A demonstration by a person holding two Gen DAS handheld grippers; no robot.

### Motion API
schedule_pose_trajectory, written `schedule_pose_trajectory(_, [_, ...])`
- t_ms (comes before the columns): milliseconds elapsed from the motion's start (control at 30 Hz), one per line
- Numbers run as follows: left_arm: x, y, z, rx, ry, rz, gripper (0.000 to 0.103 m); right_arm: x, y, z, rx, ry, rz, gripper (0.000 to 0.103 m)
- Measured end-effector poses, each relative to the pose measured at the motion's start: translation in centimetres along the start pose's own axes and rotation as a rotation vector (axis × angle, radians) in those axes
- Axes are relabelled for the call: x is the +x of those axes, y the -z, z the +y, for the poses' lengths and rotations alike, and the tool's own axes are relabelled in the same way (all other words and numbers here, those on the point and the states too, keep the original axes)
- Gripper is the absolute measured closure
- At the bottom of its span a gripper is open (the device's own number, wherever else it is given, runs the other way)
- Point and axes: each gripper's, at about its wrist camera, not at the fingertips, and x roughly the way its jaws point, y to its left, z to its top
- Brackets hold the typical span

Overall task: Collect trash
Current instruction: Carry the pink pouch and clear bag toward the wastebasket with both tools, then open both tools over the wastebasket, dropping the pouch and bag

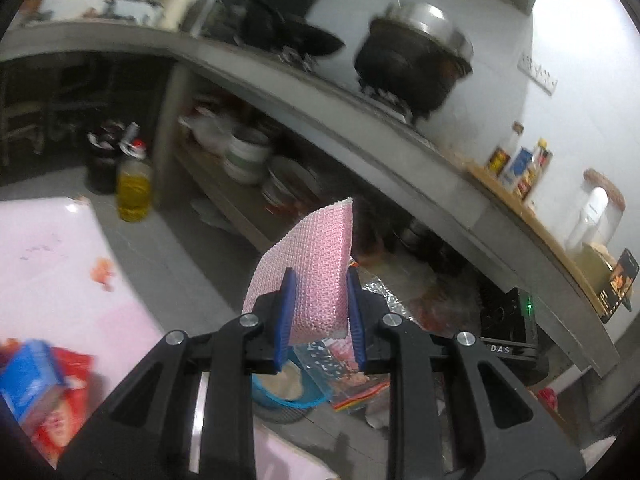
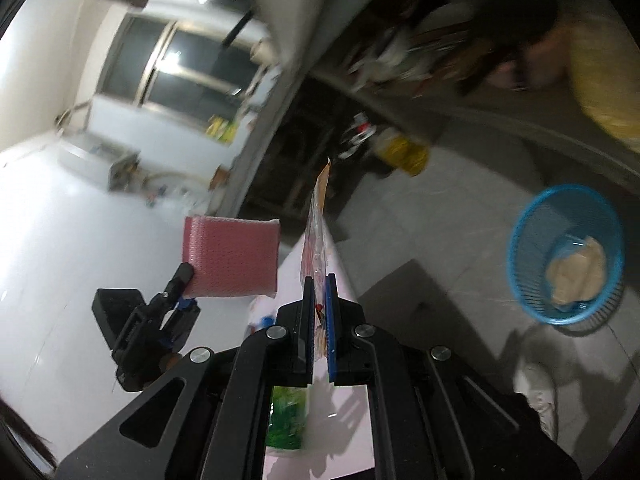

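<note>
Both grippers are clenched on trash as we see them: the left gripper pinches a pink sponge between its 2 blue pads, the sponge standing up out of the jaws with its white backing edge at the top, and the right gripper is closed tight on a thin clear plastic wrapper that rises edge-on from the narrow slit between its pads. From the right wrist view we also catch the left gripper off to the side, carrying the same sponge in the air over the pink table. A blue mesh wastebasket sits on the tiled floor to the right of the table, well apart from both held items, with a crumpled brownish wad of paper inside. In the left wrist view the basket's blue rim shows just below the jaws. On the table lie a green packet and, in the left view, a red bag with a blue box on it. Beyond, we see a grey counter bearing a black pot, and a bottle of yellow oil on the floor.
</note>
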Motion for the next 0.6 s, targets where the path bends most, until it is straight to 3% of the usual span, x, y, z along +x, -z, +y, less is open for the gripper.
schedule_pose_trajectory(267, [12.0, 1.5, -1.3, -0.021, 0.022, 0.213, 0.08, -3.3, -1.0, -8.6, 0.138, 0.2, -0.099, 0.098])
schedule_pose_trajectory(600, [25.8, 5.8, -0.3, -0.025, -0.088, 0.51, 0.08, 0.3, -1.5, -18.2, 0.268, 0.429, -0.09, 0.098])
